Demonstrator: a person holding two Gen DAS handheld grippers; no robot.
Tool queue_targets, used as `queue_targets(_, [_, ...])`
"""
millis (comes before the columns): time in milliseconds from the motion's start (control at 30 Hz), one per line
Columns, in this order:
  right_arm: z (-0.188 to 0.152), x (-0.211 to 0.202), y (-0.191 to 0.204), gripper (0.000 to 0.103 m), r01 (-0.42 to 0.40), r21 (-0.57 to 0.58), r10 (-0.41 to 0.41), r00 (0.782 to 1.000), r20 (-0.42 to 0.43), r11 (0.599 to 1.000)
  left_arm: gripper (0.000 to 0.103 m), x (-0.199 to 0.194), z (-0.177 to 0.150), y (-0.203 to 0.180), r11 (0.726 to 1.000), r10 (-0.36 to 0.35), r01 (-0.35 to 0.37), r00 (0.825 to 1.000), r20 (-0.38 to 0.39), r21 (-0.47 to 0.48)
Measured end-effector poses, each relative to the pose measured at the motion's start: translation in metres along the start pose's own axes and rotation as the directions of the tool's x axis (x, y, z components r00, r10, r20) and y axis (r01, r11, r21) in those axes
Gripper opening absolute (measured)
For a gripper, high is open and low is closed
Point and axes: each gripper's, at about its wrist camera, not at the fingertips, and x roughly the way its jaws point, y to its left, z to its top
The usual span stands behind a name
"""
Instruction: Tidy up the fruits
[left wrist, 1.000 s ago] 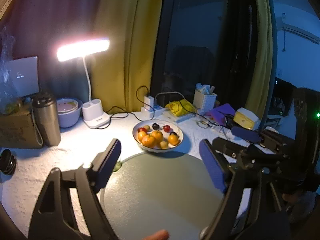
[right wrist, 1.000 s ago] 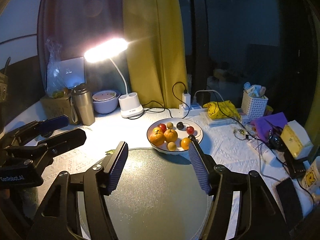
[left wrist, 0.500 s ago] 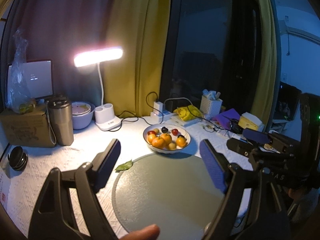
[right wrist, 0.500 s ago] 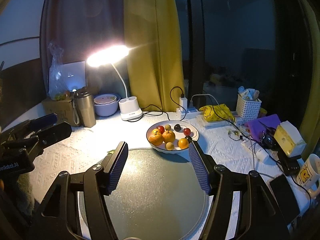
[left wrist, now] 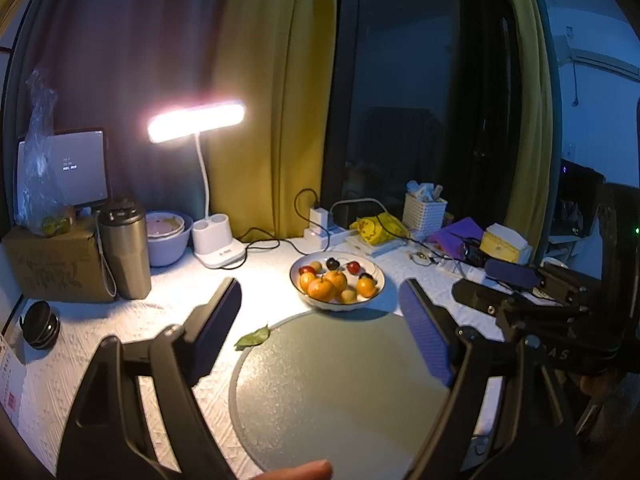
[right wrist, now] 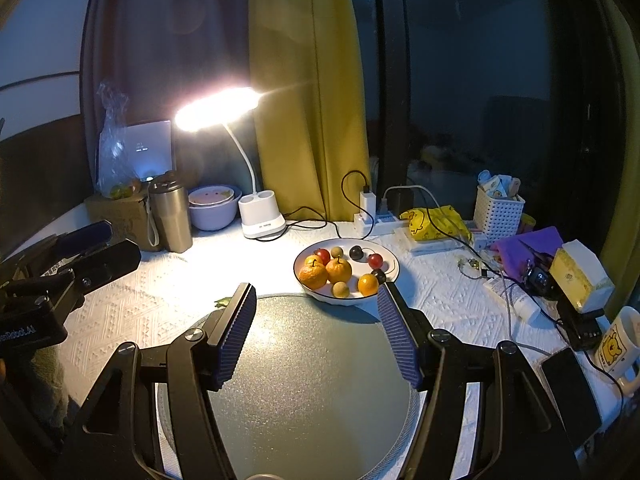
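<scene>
Nearest the cameras, both grippers hang over a round grey-green mat on the white textured tablecloth. The left gripper has its jaws spread wide, its blue ribbed pads holding and touching nothing. The right gripper is likewise spread wide and empty, its ribbed pads framing the far edge of the mat. A small green leaf lies on the cloth, touching the mat's left rim. Just beyond the mat stands the white bowl of fruit: three oranges toward its front, two small tan round fruits, red ones and dark ones farther back. Behind it, a power strip with plugged chargers lies near the yellow curtain. To the left stand a lit desk lamp, a lavender bowl, a steel tumbler and a cardboard box. To the right sit a white basket, a purple cloth and a yellow tissue box.
</scene>
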Motion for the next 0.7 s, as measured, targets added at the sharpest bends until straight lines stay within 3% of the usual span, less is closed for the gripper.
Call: queue_targets(700, [-0.004, 0.007, -0.005, 0.066, -0.004, 0.005, 0.004, 1.000, -0.010, 1.000, 0.082, 0.010, 0.000, 0.000, 1.000, -0.004, 0.004, 1.000, -0.012, 0.003])
